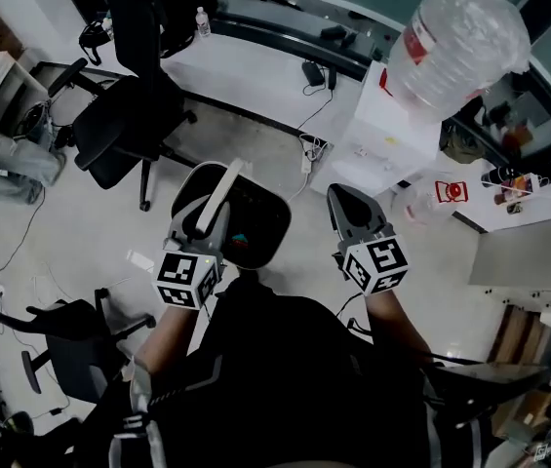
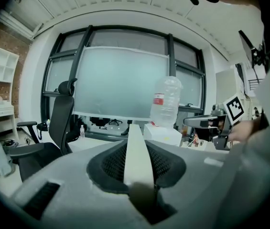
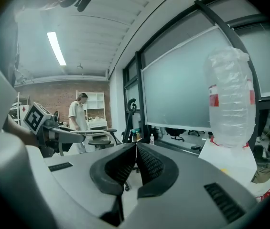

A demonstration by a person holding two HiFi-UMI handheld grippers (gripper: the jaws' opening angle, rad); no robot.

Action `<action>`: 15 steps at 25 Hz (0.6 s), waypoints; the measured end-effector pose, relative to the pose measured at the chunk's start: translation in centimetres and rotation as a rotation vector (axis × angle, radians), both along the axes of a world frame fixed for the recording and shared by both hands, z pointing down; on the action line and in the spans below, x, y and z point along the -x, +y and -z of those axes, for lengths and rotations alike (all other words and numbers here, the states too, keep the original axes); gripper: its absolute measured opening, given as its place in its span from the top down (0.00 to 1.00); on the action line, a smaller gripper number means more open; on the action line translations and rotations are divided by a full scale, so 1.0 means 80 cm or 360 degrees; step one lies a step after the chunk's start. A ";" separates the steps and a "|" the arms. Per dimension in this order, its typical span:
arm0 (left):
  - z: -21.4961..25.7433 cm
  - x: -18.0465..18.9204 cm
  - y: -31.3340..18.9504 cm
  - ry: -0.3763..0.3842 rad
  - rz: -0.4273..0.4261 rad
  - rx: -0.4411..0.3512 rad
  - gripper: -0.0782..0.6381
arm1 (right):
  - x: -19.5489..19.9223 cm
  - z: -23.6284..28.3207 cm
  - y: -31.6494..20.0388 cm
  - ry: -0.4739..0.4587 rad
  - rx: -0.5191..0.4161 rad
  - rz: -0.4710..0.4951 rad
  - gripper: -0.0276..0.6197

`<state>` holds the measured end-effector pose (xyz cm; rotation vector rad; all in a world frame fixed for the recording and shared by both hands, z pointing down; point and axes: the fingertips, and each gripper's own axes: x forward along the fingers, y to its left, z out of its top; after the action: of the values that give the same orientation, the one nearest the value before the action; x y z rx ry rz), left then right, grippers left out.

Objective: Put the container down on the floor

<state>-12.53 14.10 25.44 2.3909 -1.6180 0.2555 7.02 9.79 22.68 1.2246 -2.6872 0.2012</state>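
The container (image 1: pixel 255 224) is a dark, rounded tub with a pale rim, seen from above in the head view over the light floor. Its white strap handle (image 1: pixel 219 195) rises up and to the right. My left gripper (image 1: pixel 209 214) is shut on that handle. In the left gripper view the handle (image 2: pixel 137 151) runs as a pale strip straight between the dark pads (image 2: pixel 166 163). My right gripper (image 1: pixel 349 203) hovers just right of the container, shut and empty. In its own view the right gripper (image 3: pixel 135 149) shows both jaws meeting along a thin line.
A white water dispenser (image 1: pixel 377 130) with a large clear bottle (image 1: pixel 460 37) stands ahead on the right. A black office chair (image 1: pixel 124 125) is ahead on the left, another chair (image 1: pixel 70 349) near left. A power strip with cables (image 1: pixel 306 156) lies on the floor. A person (image 3: pixel 77 116) stands far off.
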 end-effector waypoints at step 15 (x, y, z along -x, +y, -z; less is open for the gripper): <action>-0.016 0.092 -0.114 0.0036 -0.0127 0.0016 0.76 | 0.105 0.000 -0.113 0.0085 0.0050 -0.0065 0.95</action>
<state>-19.86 4.94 26.74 2.4449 -1.5105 0.2492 -1.38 0.73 22.65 1.2586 -2.6054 0.2124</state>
